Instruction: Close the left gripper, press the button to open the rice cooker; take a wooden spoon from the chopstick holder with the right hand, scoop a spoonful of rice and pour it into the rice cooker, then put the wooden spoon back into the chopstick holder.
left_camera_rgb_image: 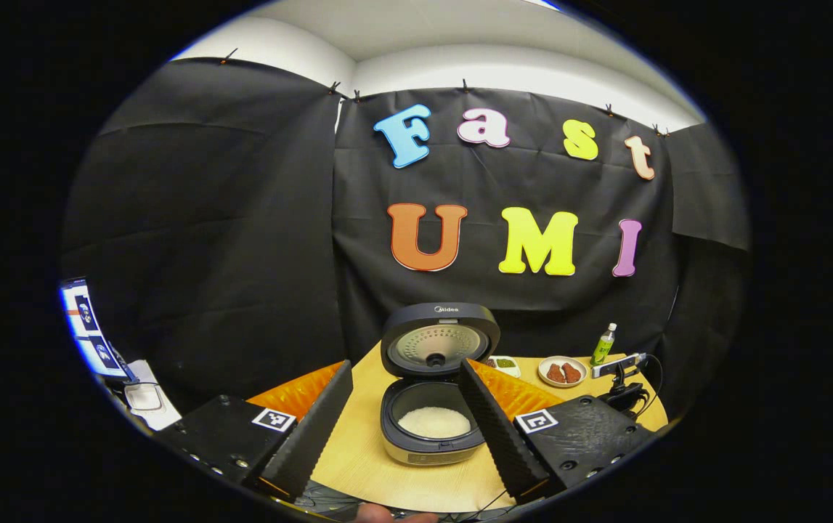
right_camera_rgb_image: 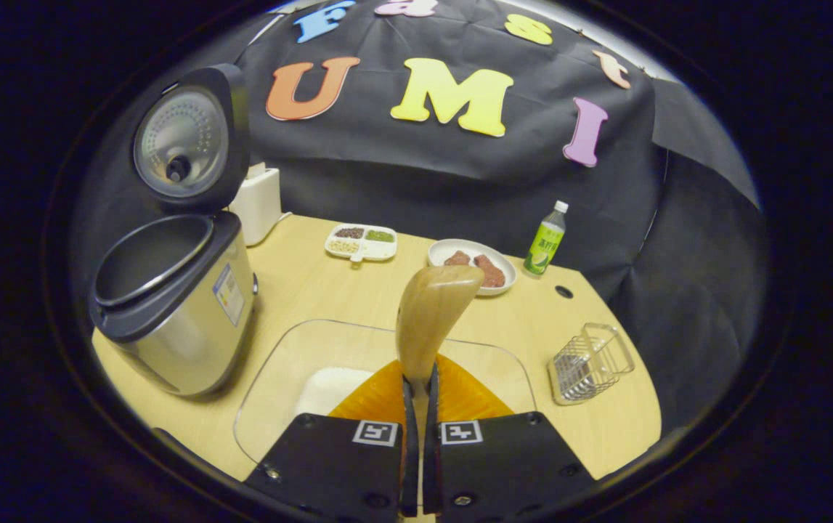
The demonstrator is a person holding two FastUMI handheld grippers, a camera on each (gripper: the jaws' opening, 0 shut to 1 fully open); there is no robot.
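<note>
The rice cooker [left_camera_rgb_image: 431, 396] stands open on the wooden table [left_camera_rgb_image: 358, 454], lid [left_camera_rgb_image: 436, 340] raised, with white rice [left_camera_rgb_image: 434, 421] in its pot. My left gripper [left_camera_rgb_image: 405, 363] is open, its fingers spread to either side of the cooker and apart from it. My right gripper [right_camera_rgb_image: 416, 383] is shut on the handle of the wooden spoon [right_camera_rgb_image: 434, 305], whose bowl points forward and up above a clear glass dish [right_camera_rgb_image: 278, 370] holding rice [right_camera_rgb_image: 329, 388]. The open rice cooker [right_camera_rgb_image: 176, 312] stands to the left of that dish. The wire chopstick holder [right_camera_rgb_image: 590, 363] stands to the dish's right.
Along the table's far side are a divided snack dish [right_camera_rgb_image: 362, 243], a plate of red food [right_camera_rgb_image: 470, 265], a green bottle [right_camera_rgb_image: 545, 240] and a white box [right_camera_rgb_image: 260, 200] behind the cooker. A small device on a stand [left_camera_rgb_image: 623, 367] sits at the right; a screen [left_camera_rgb_image: 86, 327] is at the left.
</note>
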